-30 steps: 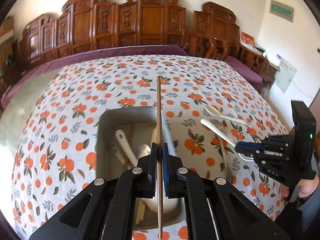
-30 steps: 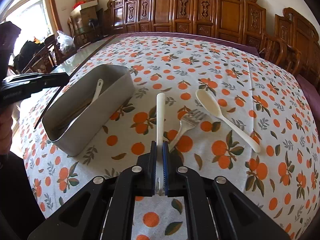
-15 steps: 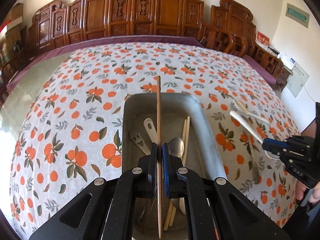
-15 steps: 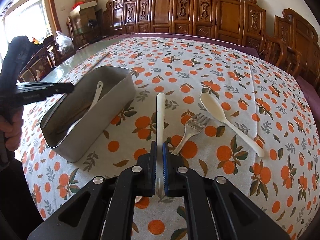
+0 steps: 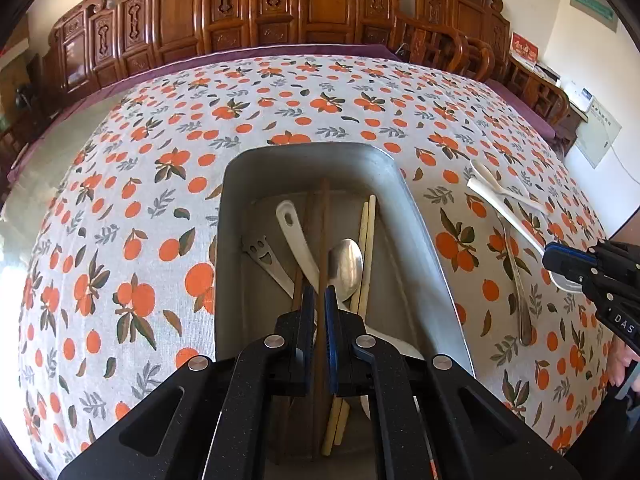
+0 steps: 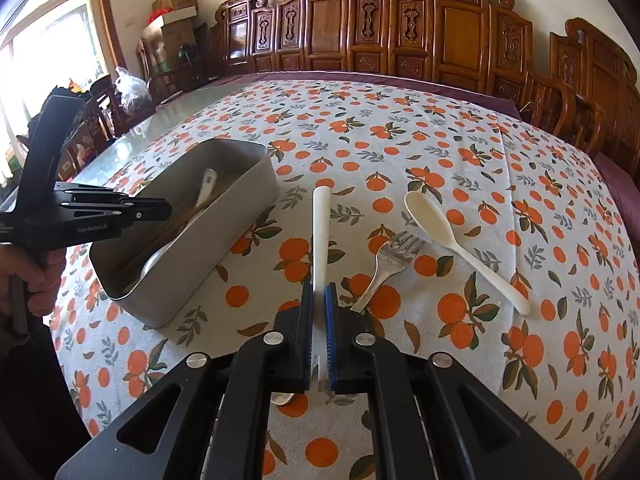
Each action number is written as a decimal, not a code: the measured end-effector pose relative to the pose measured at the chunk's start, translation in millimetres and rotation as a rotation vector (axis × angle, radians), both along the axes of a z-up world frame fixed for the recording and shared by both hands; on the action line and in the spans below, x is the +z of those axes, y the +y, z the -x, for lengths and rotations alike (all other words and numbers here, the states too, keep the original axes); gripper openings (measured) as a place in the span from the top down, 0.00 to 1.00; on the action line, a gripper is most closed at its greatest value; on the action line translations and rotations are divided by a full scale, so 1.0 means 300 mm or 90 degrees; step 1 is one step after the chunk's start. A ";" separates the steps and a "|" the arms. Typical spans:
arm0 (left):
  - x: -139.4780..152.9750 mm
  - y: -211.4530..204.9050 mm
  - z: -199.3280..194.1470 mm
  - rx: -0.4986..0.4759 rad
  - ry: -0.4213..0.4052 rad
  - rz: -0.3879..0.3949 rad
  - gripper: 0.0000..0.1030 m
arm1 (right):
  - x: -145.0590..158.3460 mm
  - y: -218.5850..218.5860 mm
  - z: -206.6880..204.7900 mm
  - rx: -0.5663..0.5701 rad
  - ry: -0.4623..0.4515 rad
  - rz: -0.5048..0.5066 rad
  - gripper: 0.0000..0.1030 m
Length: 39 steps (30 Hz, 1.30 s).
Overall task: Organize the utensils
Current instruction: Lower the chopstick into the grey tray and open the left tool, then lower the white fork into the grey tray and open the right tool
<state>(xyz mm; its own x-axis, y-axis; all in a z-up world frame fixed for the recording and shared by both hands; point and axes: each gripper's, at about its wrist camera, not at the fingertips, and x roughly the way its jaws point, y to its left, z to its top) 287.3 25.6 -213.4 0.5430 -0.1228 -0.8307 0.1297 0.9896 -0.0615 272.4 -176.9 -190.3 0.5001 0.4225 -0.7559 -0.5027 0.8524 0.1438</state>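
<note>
Holding the long brown wooden chopstick [image 5: 321, 216] lengthwise over the grey metal utensil tray [image 5: 424, 240], you have it lined up with the tray's long axis so it can lie flat beside what is already inside — a pale pair of chopsticks [image 5: 367, 248], a steel spoon [image 5: 345, 266], a white plastic ladle handle [image 5: 294, 236] and a flat steel tool with a smiling cut-out [image 5: 262, 258]. Your left gripper [image 5: 319, 300] is clenched on that chopstick, its tip reaching toward the tray's far wall; letting go looks like the next move. Your right gripper [image 6: 319, 300] is clamped on the white plastic utensil [image 6: 321, 236] with its handle pointing away across the orange-print tablecloth [image 6: 400, 140], apparently ready for its turn. Just beside it lie a steel fork [image 6: 390, 264] and a cream plastic spoon [image 6: 460, 244], both on the cloth and not yet sorted. Carved wooden chairs [image 6: 400, 28] line the far edge — well clear of the work.
</note>
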 end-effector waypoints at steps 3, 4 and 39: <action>0.012 0.007 0.002 0.004 -0.006 0.000 0.96 | 0.006 0.001 0.002 -0.008 0.005 -0.012 0.93; 0.019 0.012 0.003 0.007 -0.009 0.002 0.96 | 0.010 0.005 0.004 -0.009 0.005 -0.017 0.93; 0.182 0.240 0.059 0.088 -0.089 0.025 0.94 | 0.085 0.491 -0.055 0.006 0.039 -0.073 0.93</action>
